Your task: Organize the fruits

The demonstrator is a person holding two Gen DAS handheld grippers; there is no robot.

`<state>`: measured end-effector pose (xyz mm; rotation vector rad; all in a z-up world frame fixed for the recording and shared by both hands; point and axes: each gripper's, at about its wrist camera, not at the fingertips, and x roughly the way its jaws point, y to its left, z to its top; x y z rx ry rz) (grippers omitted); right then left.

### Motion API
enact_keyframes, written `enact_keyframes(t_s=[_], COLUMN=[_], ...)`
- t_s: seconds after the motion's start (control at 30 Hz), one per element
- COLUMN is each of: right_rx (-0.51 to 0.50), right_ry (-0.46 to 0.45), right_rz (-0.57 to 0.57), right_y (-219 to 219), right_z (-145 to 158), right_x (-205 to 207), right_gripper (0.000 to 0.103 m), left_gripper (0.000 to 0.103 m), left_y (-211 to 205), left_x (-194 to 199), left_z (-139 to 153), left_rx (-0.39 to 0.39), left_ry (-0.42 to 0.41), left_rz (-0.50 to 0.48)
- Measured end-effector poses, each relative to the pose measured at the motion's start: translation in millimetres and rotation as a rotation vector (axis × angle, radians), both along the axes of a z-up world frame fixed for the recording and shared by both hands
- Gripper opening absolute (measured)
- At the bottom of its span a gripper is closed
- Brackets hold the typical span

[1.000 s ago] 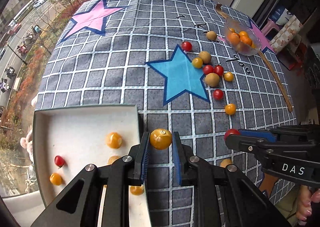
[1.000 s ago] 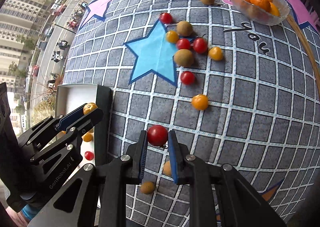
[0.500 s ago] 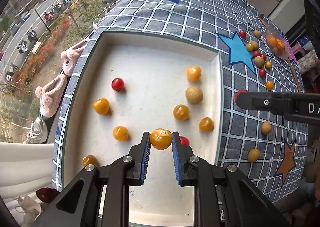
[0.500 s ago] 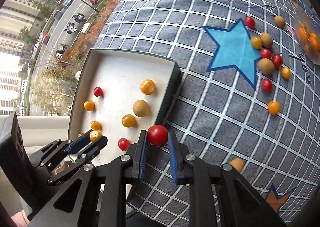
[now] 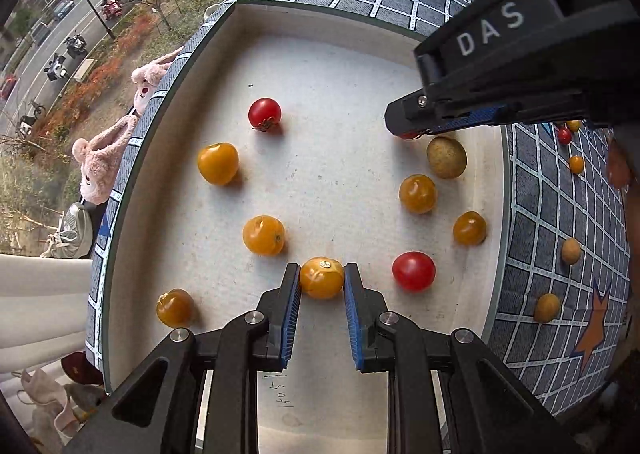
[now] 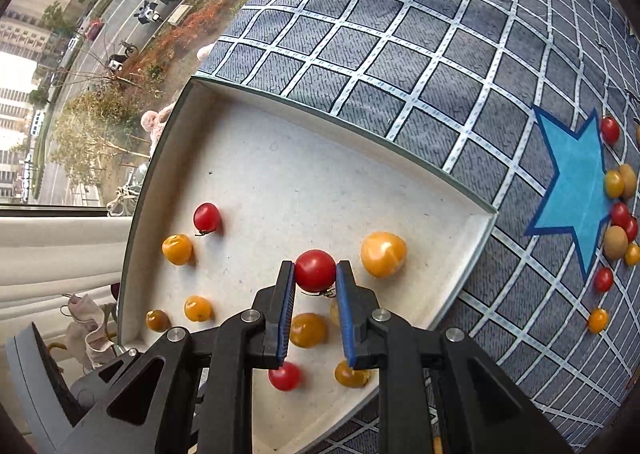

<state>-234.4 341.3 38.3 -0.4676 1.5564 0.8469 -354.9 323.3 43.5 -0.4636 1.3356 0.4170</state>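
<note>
The left gripper (image 5: 322,280) is clamped on a yellow cherry tomato (image 5: 322,277), its blue pads pressing the fruit from both sides just above the floor of the white tray (image 5: 340,66). The right gripper (image 6: 315,272) likewise pinches a red cherry tomato (image 6: 315,270) over the same tray, toward the wall nearest the blue star (image 6: 576,182). Both fruits are held at the fingertips, probably so they can be let go low and not roll or bounce.

Inside the tray lie several yellow tomatoes, two red ones (image 5: 264,114) and a brownish round fruit (image 5: 446,157), scattered with no sorting by kind, which suggests the tray is simply the collecting place. Whether either held fruit already touches the tray floor is hard to say through the fisheye.

Outside the tray, more fruit is left on the checked tablecloth (image 6: 400,34): a cluster of red, yellow and brown pieces (image 6: 618,214) beside the blue star, well apart from the tray. Judging by that, the task is partly done; releasing both tomatoes looks like the step in hand.
</note>
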Motion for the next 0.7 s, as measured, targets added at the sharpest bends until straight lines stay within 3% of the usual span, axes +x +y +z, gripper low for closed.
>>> enact_keyframes(t_s=[0.4,0.43,0.47,0.53,0.6,0.7], right_rx=[-0.017,-0.016,-0.011,0.006,0.025,0.047], right_ry=[0.015,0.02,0.023,0.027,0.023,0.021], right_rz=[0.03,0.027,0.025,0.022,0.024,0.009], right_y=[20.1,19.3,18.0,11.5,8.7,-0.8], right_z=[-7.9,-6.8,-4.3,1.8,11.6,27.5], right_x=[-7.3,-7.4,-6.3,-1.9,-3.3,0.2], right_gripper=[0.025,0.025,0.028,0.04,0.054,0.066], left_gripper=[0.024,0.028,0.053,0.082,0.082,0.083], left_y=[-7.7,-8.5,-9.4,-9.7,-10.5,-9.8], left_x=[9.4,10.1,10.5,7.6,5.0,1.9], left_z=[3.0,2.9,3.1,8.4,14.1,16.2], left_rx=[0.037,0.039,0.039,0.079,0.096,0.077], left_ry=[0.027,0.034,0.041,0.033,0.025,0.055], left_rz=[-0.035,-0.04,-0.042,-0.03,-0.034,-0.038])
